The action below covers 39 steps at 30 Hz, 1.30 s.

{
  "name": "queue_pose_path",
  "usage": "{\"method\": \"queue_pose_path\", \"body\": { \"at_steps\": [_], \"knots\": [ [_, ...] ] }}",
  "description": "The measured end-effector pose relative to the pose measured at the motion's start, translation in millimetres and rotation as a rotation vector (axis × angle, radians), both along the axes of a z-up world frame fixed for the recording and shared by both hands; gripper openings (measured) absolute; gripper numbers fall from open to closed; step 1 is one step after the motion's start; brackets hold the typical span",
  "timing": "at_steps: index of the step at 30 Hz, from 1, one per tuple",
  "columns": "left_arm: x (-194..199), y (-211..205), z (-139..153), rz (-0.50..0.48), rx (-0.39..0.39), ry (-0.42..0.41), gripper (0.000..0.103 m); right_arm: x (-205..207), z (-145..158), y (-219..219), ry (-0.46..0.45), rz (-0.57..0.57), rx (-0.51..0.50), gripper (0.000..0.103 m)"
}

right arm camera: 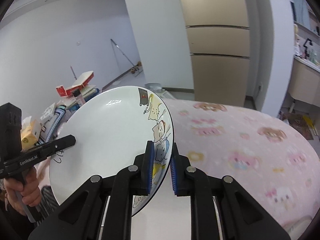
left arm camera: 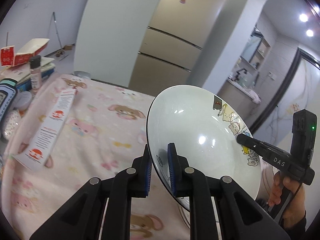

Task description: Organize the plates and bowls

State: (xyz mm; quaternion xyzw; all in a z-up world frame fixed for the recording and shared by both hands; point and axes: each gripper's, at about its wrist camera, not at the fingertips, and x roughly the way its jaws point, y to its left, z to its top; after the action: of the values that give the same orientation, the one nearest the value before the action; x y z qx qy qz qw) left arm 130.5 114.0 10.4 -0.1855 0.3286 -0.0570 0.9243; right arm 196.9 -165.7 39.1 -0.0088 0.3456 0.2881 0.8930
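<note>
A white plate with cartoon cats along its rim [left arm camera: 200, 132] is held up in the air, tilted, above the pink cloth-covered table [left arm camera: 96, 124]. My left gripper [left arm camera: 160, 170] is shut on its near rim, one blue pad on each face. In the right wrist view the same plate [right arm camera: 112, 140] fills the left centre. My right gripper [right arm camera: 162, 168] straddles its opposite rim: the left pad lies on the plate's face, the right pad stands slightly off the back. Each gripper also shows in the other's view, my right one [left arm camera: 240, 138] and my left one [right arm camera: 73, 139].
A long white box [left arm camera: 52, 130] lies on the cloth at left. Books, red cartons and a bottle [left arm camera: 36, 74] crowd the table's left end. Another white dish edge [left arm camera: 185, 210] shows under the plate. A beige fridge [left arm camera: 170, 56] stands behind.
</note>
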Motion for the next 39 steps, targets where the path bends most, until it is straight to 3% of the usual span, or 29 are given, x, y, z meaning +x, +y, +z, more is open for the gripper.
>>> {"method": "queue_pose_path", "body": {
  "at_steps": [9, 27, 39],
  "knots": [
    [-9.8, -30.7, -18.0, -0.081, 0.023, 0.032, 0.016, -21.8, -31.0, -33.6, 0.054, -0.042, -0.016, 0.015],
    [-6.8, -34.3, -35.9, -0.086, 0.072, 0.079, 0.016, -24.1, -55.7, -42.3, 0.111, -0.025, -0.023, 0.016],
    [-7.3, -43.2, -38.0, -0.096, 0.123, 0.091, 0.015, -29.3, -64.1, -34.0, 0.101, -0.022, -0.162, 0.020]
  ]
}}
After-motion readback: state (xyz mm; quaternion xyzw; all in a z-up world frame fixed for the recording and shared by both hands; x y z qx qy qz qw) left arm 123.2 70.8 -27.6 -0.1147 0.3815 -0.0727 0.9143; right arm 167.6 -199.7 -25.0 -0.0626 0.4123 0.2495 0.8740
